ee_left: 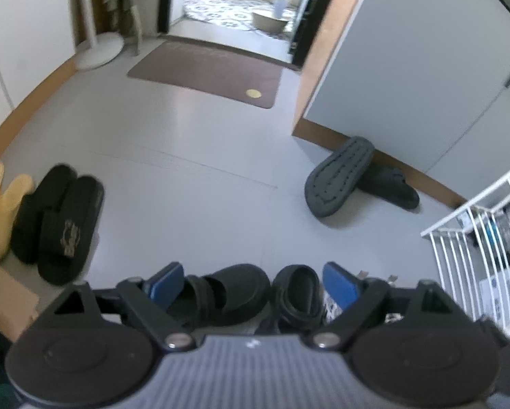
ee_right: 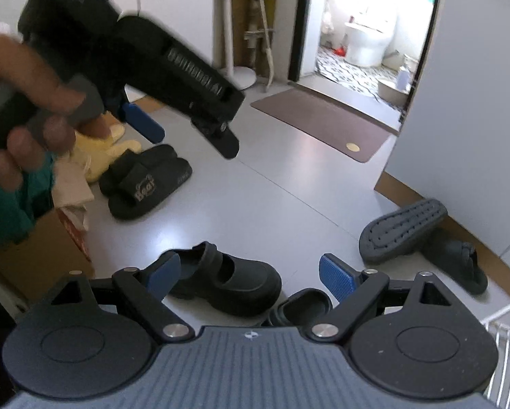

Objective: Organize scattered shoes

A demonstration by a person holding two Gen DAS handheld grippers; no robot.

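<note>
Pale floor tiles (ee_left: pixel 186 129) run ahead to a brown mat. My left gripper (ee_left: pixel 255 281) gapes empty above the black strap shoes (ee_left: pixel 227 293) — paired directly below it. My right gripper (ee_right: pixel 249 274) is spread empty too. Left of it, black slides (ee_right: pixel 145 180) sit paired; off right, grey slippers (ee_right: pixel 422 242) lie heaped against the wall — presumably unsorted.

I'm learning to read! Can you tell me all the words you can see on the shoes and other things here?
"Bear": on the strap of the black slide slippers, in gold letters.
Small gold marks above "Bear": too small to read.
Raised letters along the left gripper: too blurred to read.
Gold print on the same slippers' strap in the left wrist view: too blurred.
Gold round mark on the brown doormat: no words visible.
</note>
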